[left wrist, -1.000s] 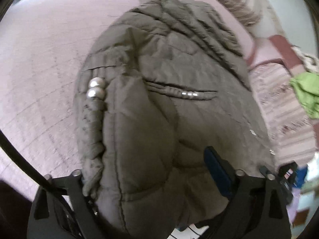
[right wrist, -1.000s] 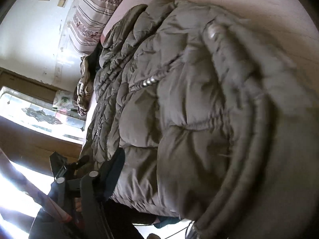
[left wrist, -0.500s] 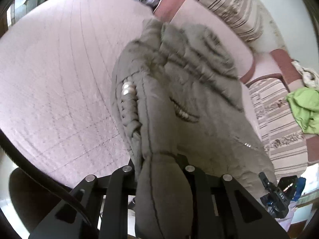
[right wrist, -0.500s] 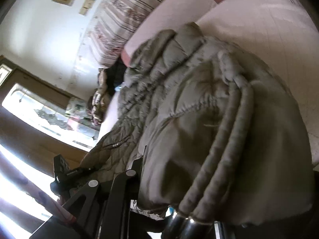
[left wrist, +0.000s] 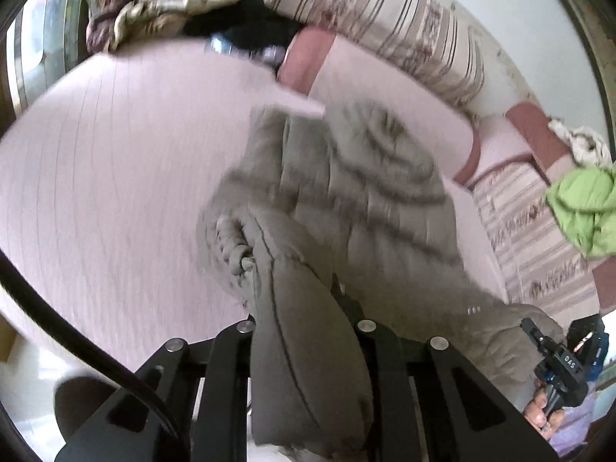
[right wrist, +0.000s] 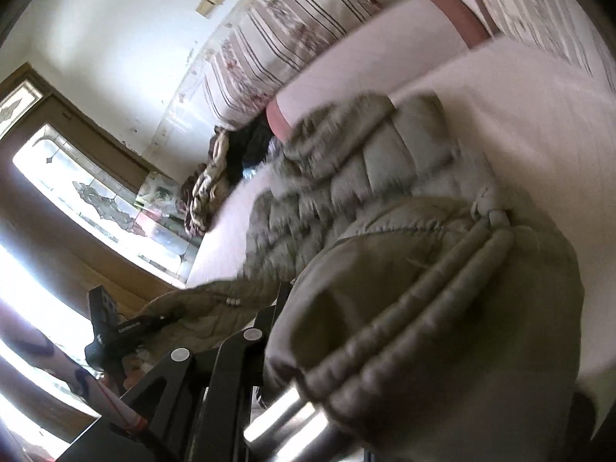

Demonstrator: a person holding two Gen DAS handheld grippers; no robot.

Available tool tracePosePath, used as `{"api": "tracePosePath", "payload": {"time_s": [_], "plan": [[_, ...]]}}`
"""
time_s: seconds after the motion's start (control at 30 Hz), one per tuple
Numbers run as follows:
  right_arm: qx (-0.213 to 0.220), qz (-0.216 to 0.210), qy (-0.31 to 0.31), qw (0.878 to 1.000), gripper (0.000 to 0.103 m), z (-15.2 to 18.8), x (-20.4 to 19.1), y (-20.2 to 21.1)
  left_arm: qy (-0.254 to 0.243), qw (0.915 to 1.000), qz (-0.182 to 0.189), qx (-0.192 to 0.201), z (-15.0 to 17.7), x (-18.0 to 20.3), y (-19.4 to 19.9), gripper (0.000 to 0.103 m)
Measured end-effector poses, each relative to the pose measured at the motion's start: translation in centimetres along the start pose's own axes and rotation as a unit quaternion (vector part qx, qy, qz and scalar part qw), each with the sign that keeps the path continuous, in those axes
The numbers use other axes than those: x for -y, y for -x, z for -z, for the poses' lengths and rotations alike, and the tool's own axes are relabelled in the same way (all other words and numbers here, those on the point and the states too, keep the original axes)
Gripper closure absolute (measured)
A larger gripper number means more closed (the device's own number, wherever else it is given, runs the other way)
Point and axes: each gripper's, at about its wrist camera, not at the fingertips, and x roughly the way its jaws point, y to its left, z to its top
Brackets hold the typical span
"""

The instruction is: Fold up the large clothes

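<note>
On the pink bed (left wrist: 115,161), both tools pinch the jacket (left wrist: 346,208); left view alone shows green cloth (left wrist: 585,211).

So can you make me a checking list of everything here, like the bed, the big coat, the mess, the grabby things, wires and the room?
Surface: pale pink quilted bed cover, bare where the coat is not.
Job's things: grey-green puffer coat, bunched and partly lifted, blurred.
Clutter: green cloth on the striped cover to the right; brown patterned bundle and dark items at the far edge.
Grippers: left tool shut on a coat fold; right tool also clamps coat, its far finger hidden by fabric.
Cables: black cable beside the left tool.
Surroundings: striped pillow, white wall, patterned glass window.
</note>
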Motion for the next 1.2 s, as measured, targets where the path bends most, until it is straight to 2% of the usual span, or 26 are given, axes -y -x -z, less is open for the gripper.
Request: {"api": "tracePosePath", "payload": {"time_s": [0.17,0.37,0.5,0.6,0.73,0.9,0.97,1.03,1.13,1.2], "plan": [[0.032,0.025,0.03,0.999,0.086,-7.1,-2.3,-2.5,0.006,0.9996,-0.019,0.018,-6.8,1.6,-2.4,0.085],[0.044,0.077,0.033,0.995,0.086,-15.2,-3.2,-8.8,0.032,0.9975,-0.063,-0.003,-15.5,3.1,-8.5,0.084],[0.039,0.115,0.019,0.992,0.086,-19.7,-2.1,-14.0,0.055,0.9933,-0.099,-0.021,-19.6,1.7,-13.3,0.084],[0.035,0.139,0.007,0.99,0.085,-22.0,-0.9,-17.3,0.057,0.9895,-0.129,-0.032,-21.4,1.1,-17.2,0.083],[0.024,0.179,0.0,0.984,0.085,-24.3,0.9,-21.8,0.052,0.9844,-0.163,-0.041,-22.3,0.9,-21.5,0.082],[0.009,0.209,-0.023,0.978,0.082,-25.2,4.0,-25.9,0.067,0.9766,-0.195,-0.061,-22.7,0.2,-26.3,0.078],[0.001,0.217,-0.029,0.976,0.081,-25.2,4.7,-26.9,0.081,0.9763,-0.189,-0.069,-22.9,-0.2,-26.6,0.075],[-0.001,0.216,-0.041,0.976,0.079,-25.3,5.3,-27.3,0.086,0.9809,-0.161,-0.068,-23.2,-0.4,-25.7,0.071],[0.006,0.186,-0.06,0.981,0.068,-25.6,5.5,-26.5,0.103,0.9901,-0.079,-0.054,-23.6,-1.4,-22.9,0.057],[0.02,0.145,-0.084,0.986,0.053,-25.8,5.9,-25.2,0.116,0.9917,-0.035,-0.042,-23.8,-2.0,-21.2,0.049]]}}
